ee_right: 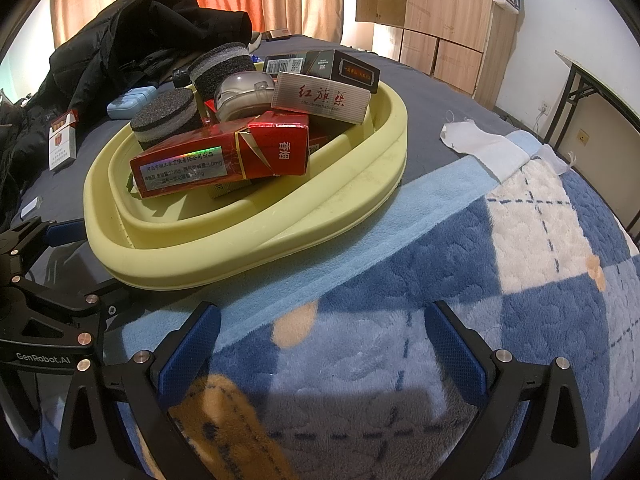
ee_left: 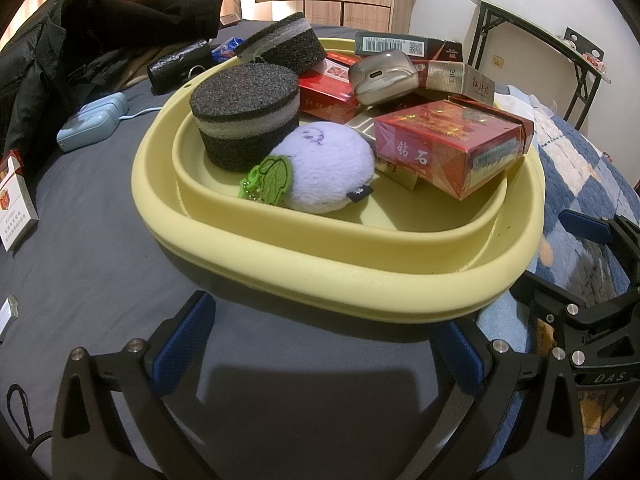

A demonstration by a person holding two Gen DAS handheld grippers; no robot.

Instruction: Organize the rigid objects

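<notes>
A yellow basin [ee_left: 320, 276] [ee_right: 248, 248] sits on the bed, filled with things. In it are two round black-and-grey sponges [ee_left: 246, 114] [ee_left: 286, 42], a purple plush ball [ee_left: 326, 168], a red cigarette box [ee_left: 452, 144] [ee_right: 224, 156], further red boxes [ee_left: 328, 94], a grey earbud case [ee_left: 384, 76] [ee_right: 244, 92], a silver box [ee_right: 320, 98] and a black box [ee_right: 340, 68]. My left gripper [ee_left: 324, 344] is open and empty, just in front of the basin's near rim. My right gripper [ee_right: 320, 340] is open and empty over the blue blanket, right of the basin.
A white cigarette pack [ee_left: 14, 204] [ee_right: 62, 144] stands on the grey sheet at the left. A light blue case [ee_left: 92, 120] [ee_right: 130, 100] and black jackets [ee_left: 80, 40] lie behind. A blue checked blanket [ee_right: 480, 280] and a white cloth [ee_right: 480, 144] lie at the right. A folding table [ee_left: 540, 40] stands by the wall.
</notes>
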